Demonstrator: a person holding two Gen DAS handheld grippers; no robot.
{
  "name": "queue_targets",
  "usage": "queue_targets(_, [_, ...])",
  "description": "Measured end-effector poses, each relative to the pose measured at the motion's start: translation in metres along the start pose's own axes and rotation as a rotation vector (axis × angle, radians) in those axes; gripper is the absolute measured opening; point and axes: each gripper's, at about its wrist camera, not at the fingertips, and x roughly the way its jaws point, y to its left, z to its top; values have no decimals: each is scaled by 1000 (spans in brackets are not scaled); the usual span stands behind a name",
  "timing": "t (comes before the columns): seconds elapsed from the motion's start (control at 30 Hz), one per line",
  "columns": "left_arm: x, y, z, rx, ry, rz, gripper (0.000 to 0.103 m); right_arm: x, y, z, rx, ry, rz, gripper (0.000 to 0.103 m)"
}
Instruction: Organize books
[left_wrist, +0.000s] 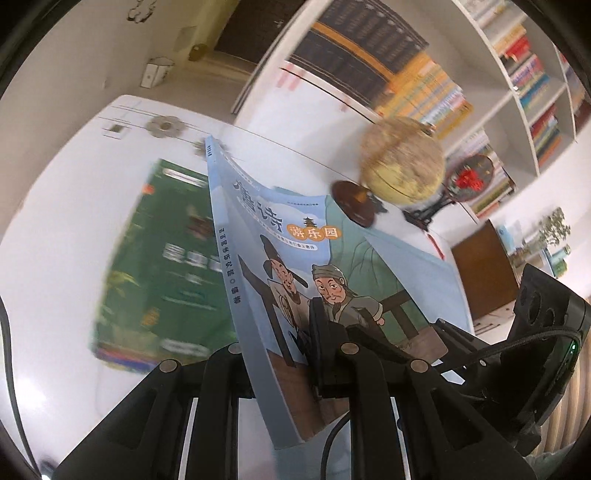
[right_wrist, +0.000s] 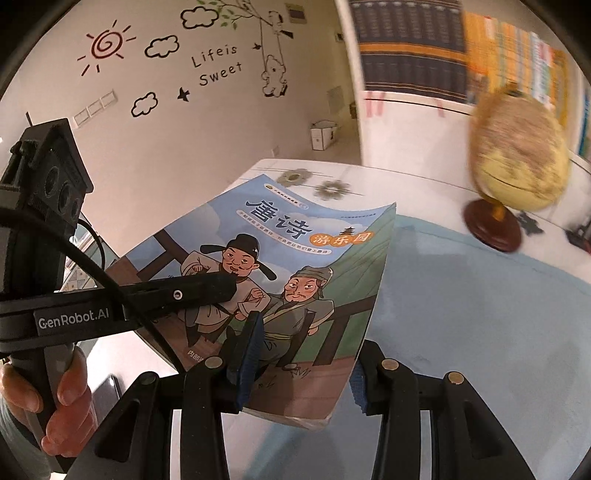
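Observation:
A blue picture book (left_wrist: 258, 229) with two cartoon men on its cover (right_wrist: 295, 258) hangs tilted in the air above the white table (left_wrist: 55, 221). My left gripper (left_wrist: 288, 332) is shut on its lower part near the spine, and its finger (right_wrist: 207, 288) lies across the cover in the right wrist view. My right gripper (right_wrist: 301, 373) holds the book's lower corner: one blue pad (right_wrist: 247, 362) is on the cover, the other is at the book's right edge. A green book (left_wrist: 159, 258) lies flat on the table, left of the blue one.
A globe (right_wrist: 517, 162) on a dark round base stands on the table's far right, beside a light blue mat (right_wrist: 461, 314). Behind it a white bookshelf (left_wrist: 406, 55) is full of books. A person's hand (right_wrist: 66, 387) holds the left gripper's handle.

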Motion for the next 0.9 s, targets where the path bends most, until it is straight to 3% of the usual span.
queue_targets(0.4, [21,56,28,-29,25,-36,14,50,18,25,26,55,-46,42])
queue_targets(0.9, [36,68,27,-35,42,-27,15,68,10,25,70,106,-37,44])
